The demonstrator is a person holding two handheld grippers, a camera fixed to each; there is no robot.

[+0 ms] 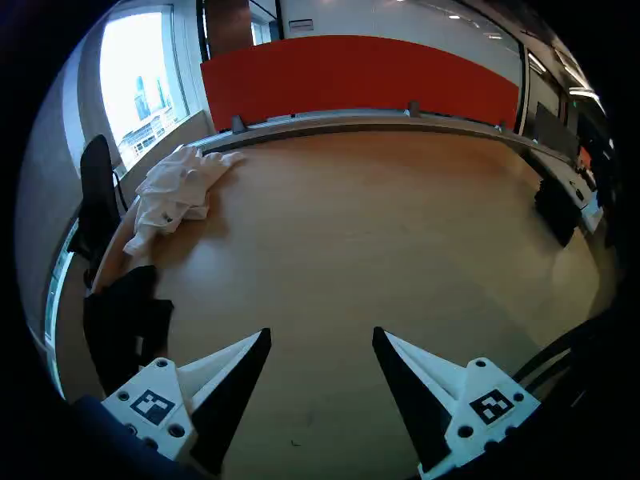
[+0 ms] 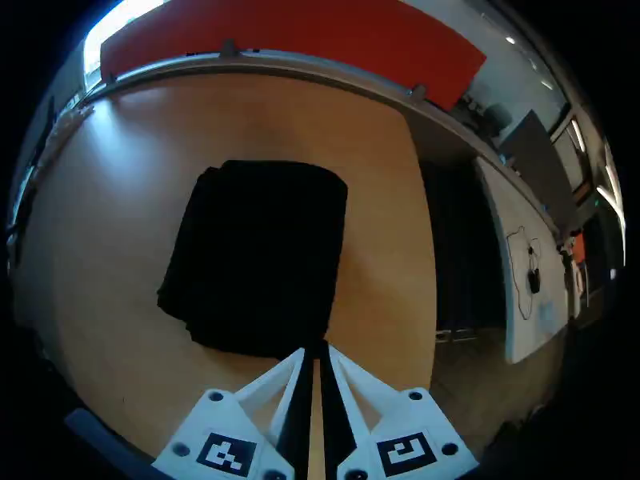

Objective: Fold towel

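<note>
White cloth (image 1: 180, 188) heaped at table's (image 1: 360, 224) far-left corner. Left gripper (image 1: 320, 332) spread wide over mid-table. Black towel (image 2: 256, 256) folded flat on table. Right gripper (image 2: 316, 352) pressed together at its near edge, possibly nipping it.

No legible text, number or brand is present. The left gripper (image 1: 321, 332) and the right gripper (image 2: 316, 350) each carry black-and-white square markers (image 1: 152, 406) at the bottom of their views; these bear block patterns, not characters. A small white plate (image 1: 302, 25) at upper centre, above the red partition (image 1: 360, 76), is too small to read.
</note>
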